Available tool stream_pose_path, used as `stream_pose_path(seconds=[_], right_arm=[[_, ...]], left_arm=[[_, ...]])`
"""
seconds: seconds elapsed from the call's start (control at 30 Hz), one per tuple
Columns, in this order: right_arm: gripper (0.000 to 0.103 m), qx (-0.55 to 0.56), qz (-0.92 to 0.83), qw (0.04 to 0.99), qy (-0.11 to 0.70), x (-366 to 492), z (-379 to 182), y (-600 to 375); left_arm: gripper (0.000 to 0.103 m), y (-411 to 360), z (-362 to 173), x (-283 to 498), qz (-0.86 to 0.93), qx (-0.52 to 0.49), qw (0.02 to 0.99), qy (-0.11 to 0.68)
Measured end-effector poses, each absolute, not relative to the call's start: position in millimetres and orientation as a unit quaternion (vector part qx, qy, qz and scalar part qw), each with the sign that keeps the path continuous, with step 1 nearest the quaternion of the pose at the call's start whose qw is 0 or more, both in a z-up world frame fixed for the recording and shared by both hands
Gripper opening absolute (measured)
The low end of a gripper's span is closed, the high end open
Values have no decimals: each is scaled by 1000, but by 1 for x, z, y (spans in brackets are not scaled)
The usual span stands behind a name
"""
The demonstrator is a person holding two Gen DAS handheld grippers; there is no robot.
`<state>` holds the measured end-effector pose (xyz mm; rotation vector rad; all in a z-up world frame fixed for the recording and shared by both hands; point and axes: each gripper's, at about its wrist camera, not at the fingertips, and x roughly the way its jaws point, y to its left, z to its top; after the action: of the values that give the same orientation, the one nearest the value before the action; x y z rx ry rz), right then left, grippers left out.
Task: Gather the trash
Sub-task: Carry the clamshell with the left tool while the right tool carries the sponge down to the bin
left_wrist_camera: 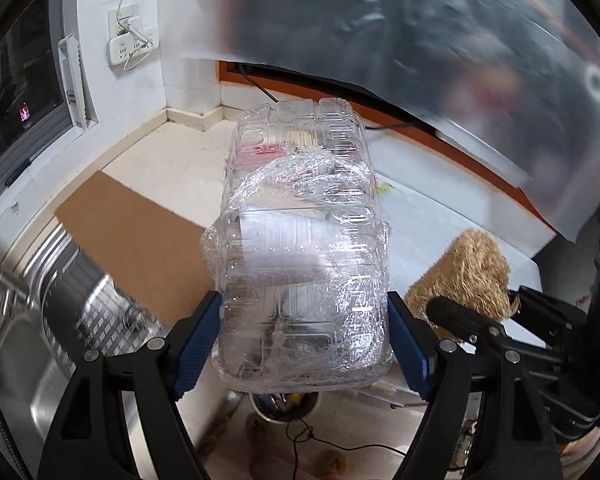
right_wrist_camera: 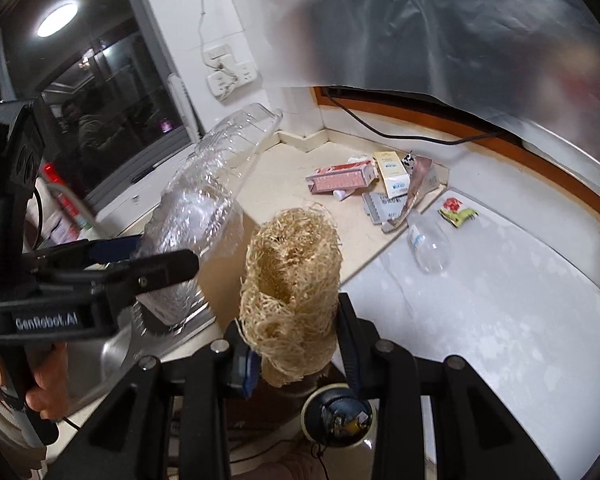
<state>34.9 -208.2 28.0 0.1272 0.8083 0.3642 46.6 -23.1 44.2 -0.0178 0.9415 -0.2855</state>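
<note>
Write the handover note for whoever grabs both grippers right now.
Left gripper: shut on the clear container, held above the sink.
Right gripper: shut on the loofah, held up beside the container.
Bag: translucent, hanging across the top of both views; its mouth is not visible.
Done: two pieces picked up, neither yet dropped in the bag.
Left on the counter: pink carton, yellow-white box, grey packet, brown strip. On the white surface: clear bottle, flowered wrapper.
</note>
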Motion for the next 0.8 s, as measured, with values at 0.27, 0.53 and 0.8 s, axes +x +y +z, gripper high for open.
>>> stream_pose_path(seconds=[0.27,0.53,0.8], right_arm=[[33,55,219,878,422,-23,7,-233],[33,58,263,836,478,-50,-50,-234],[33,59,260,797,542,-45,-138,-216]], left_arm=[[78,-59,18,-40,-108,1,878,466],[78,-69,-37,-78,-77,22,857,509],[78,-63,-126,-77,-53,29,818,572]])
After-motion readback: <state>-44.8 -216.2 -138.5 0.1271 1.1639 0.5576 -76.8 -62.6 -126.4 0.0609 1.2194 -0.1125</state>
